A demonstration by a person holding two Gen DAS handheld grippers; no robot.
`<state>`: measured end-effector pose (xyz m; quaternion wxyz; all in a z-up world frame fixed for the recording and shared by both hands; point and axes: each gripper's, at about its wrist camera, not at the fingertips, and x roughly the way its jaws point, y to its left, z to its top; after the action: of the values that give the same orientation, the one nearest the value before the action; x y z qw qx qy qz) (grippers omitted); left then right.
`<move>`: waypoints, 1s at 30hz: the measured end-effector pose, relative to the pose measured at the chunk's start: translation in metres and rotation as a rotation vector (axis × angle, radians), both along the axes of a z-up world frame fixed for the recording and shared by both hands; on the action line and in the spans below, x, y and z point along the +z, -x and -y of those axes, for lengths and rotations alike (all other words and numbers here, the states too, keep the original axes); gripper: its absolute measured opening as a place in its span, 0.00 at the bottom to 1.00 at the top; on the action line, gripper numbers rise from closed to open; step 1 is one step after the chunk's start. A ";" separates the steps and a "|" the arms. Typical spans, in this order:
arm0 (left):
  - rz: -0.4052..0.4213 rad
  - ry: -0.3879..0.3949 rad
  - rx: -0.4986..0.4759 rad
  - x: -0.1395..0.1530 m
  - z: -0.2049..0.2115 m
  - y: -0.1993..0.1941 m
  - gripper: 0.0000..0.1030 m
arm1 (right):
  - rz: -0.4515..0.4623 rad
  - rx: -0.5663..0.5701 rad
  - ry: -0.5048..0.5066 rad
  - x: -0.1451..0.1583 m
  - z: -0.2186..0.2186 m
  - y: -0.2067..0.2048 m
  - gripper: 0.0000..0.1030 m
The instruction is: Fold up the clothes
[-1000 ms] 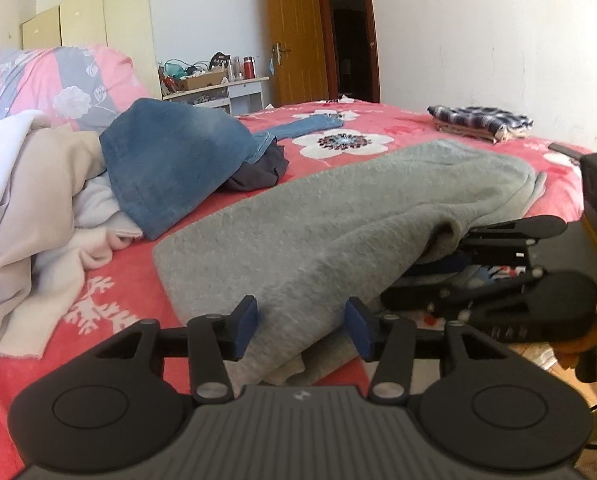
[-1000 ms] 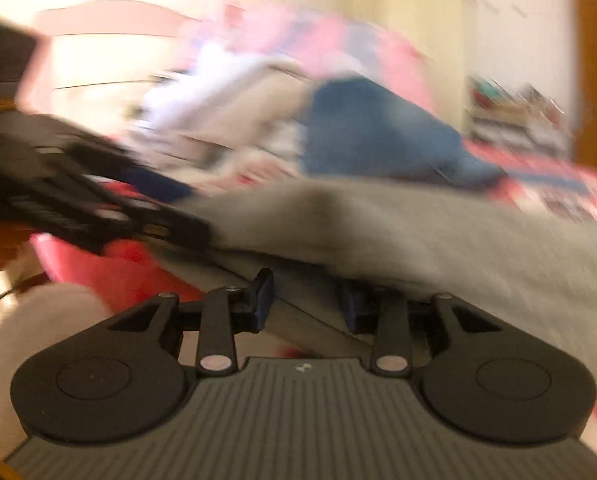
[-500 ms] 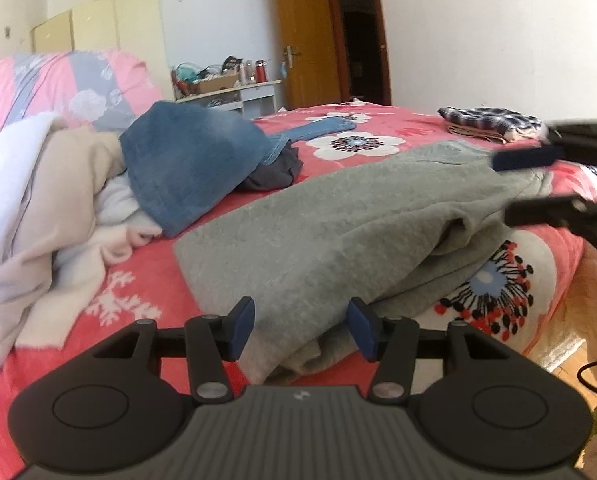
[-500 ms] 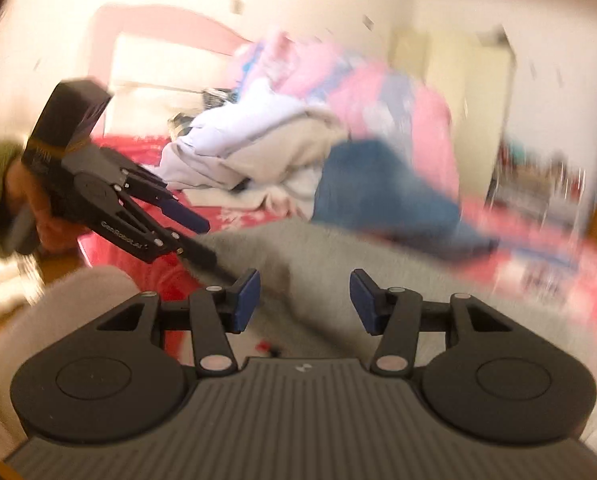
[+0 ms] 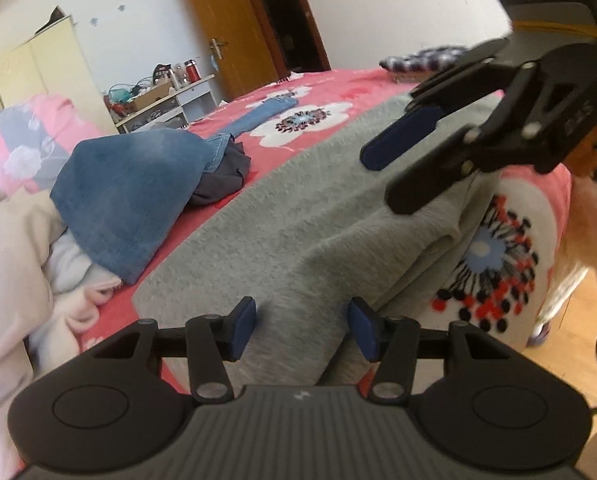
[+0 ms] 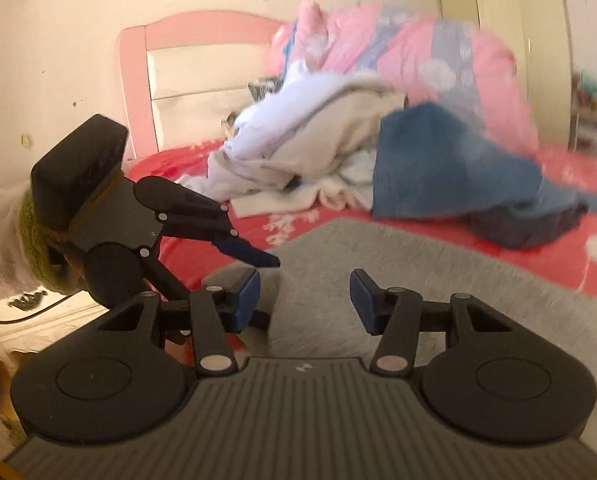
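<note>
Left wrist view shows a soft, thick grey sweatshirt (image 5: 318, 216) spread on the red bed (image 5: 510, 248), doubled edge at five o'clock a good hold, left gripper (image 5: 301, 320) and right gripper (image 5: 402, 168) both gaping empty.

Door (image 5: 234, 24) stands beside a cluttered shelf (image 5: 166, 100). Wardrobe (image 6: 506, 20) occupies the corner. Pink headboard (image 6: 178, 60) backs the bed (image 5: 538, 184).
</note>
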<state>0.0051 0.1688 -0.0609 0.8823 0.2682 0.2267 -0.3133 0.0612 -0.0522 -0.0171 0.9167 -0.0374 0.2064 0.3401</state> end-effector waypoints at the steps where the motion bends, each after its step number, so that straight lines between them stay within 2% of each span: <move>1: 0.003 -0.015 -0.008 -0.001 0.002 -0.001 0.52 | -0.017 0.009 0.023 -0.004 -0.002 -0.004 0.48; 3: 0.010 -0.041 -0.021 -0.003 0.006 -0.004 0.52 | -0.046 0.041 0.081 -0.013 -0.008 -0.011 0.48; 7: 0.013 -0.037 -0.026 0.000 0.000 -0.002 0.52 | -0.053 0.062 0.224 -0.025 -0.025 -0.016 0.45; 9: 0.006 -0.016 -0.032 0.005 -0.005 -0.002 0.52 | -0.038 0.061 0.275 -0.025 -0.030 -0.016 0.37; 11: -0.006 0.014 -0.040 0.009 -0.007 -0.006 0.52 | -0.012 0.051 0.320 -0.023 -0.034 -0.012 0.23; 14: -0.023 0.040 -0.047 0.013 -0.007 -0.013 0.52 | 0.081 0.011 0.402 -0.018 -0.042 0.002 0.13; 18: -0.047 0.032 -0.052 0.008 0.000 -0.025 0.50 | 0.181 0.002 0.492 -0.019 -0.057 0.018 0.11; 20: -0.054 0.020 -0.054 0.005 0.004 -0.029 0.31 | 0.187 0.011 0.504 -0.022 -0.060 0.021 0.11; 23: -0.016 0.019 -0.049 0.006 0.005 -0.024 0.16 | 0.172 0.031 0.484 -0.022 -0.059 0.021 0.14; 24: -0.002 0.007 -0.048 0.005 0.006 -0.022 0.14 | 0.163 0.037 0.469 -0.020 -0.059 0.019 0.15; 26: 0.026 -0.018 -0.047 0.004 0.006 -0.017 0.10 | 0.146 0.046 0.452 -0.019 -0.059 0.013 0.26; 28: 0.053 -0.042 -0.045 0.002 0.007 -0.012 0.09 | 0.119 0.056 0.446 -0.022 -0.062 0.006 0.28; 30: 0.081 -0.067 -0.044 0.000 0.007 -0.008 0.10 | 0.108 0.053 0.485 -0.028 -0.067 0.002 0.25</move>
<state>0.0128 0.1615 -0.0606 0.8743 0.3148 0.1951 -0.3138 0.0588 0.0144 -0.0456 0.8814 -0.2799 0.2314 0.3022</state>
